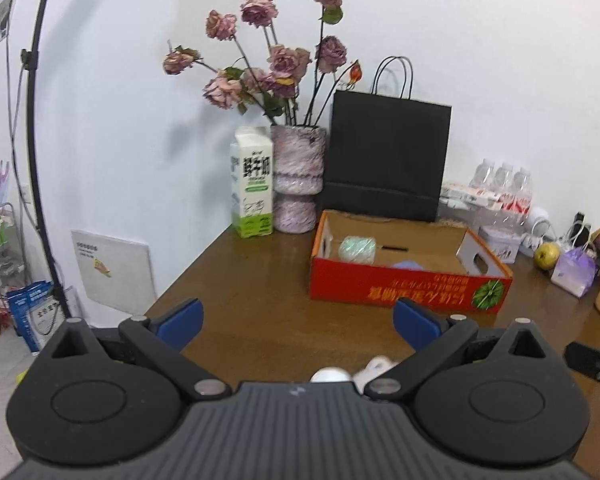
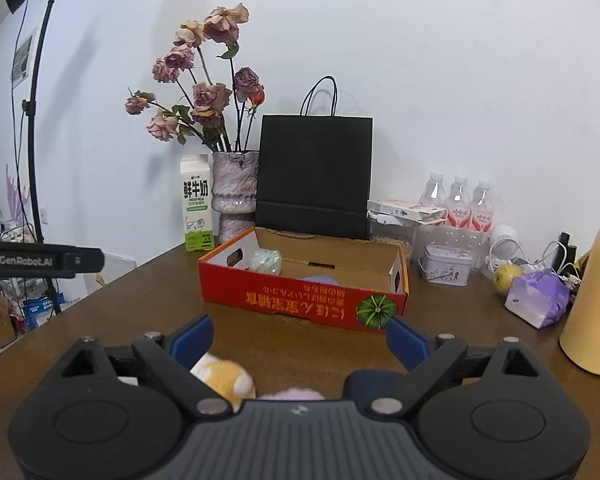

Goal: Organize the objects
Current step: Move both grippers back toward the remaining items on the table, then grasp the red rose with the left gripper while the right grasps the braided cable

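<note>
A red cardboard box stands open on the brown table. Inside lie a pale green ball of yarn and a pale purple item. My left gripper is open and empty, short of the box. White objects lie under it, mostly hidden. My right gripper is open and empty, in front of the box. A yellow-and-white soft item, a pink one and a dark blue one lie below it.
A milk carton, a vase of dried roses and a black paper bag stand by the wall. Water bottles, a tin, an apple, a purple bag and a yellow cylinder sit right.
</note>
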Demonstrator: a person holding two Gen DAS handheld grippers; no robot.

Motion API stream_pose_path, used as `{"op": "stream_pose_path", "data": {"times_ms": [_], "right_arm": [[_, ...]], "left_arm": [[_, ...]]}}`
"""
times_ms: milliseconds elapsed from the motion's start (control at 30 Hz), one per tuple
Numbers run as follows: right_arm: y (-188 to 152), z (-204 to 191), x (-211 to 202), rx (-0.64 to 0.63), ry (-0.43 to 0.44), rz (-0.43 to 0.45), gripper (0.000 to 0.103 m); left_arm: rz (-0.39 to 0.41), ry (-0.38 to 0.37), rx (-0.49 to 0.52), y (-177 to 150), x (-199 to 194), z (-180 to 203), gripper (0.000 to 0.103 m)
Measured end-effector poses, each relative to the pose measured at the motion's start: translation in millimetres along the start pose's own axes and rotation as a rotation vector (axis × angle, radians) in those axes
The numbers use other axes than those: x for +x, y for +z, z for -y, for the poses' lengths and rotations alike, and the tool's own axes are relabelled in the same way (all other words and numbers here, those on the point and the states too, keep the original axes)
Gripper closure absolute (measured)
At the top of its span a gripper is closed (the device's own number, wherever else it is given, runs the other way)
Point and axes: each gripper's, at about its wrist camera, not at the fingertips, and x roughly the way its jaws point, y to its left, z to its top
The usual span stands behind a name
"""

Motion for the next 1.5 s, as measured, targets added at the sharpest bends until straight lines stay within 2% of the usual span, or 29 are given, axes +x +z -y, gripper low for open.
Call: {"op": "stream_pose_path", "data": {"times_ms": [300, 767, 1100, 1500], "right_arm": [[-40.0, -0.1, -21.3, -0.014, -0.013, -0.045, 0.010], [-83.9, 3.7, -38.1, 0.018, -0.009, -0.089, 0.009], [-111.3, 6.8, -29.9, 0.043, 0.003, -0.157, 0.009], [-109.2, 3.9, 11.8, 0.014, 0.015, -0.251, 0.005]], "left_arm": [[-0.011, 0.038, 0.032, -39.7, -21.6, -16.7, 0.000], [-0.014, -0.005, 0.009, -82.9, -46.0, -34.4, 0.000], [-0.027, -0.009, 0.018, -97.2, -44.2, -41.7, 0.000], [-0.084, -0.013, 0.033, -104.7, -24.3, -43.9, 0.000]]}}
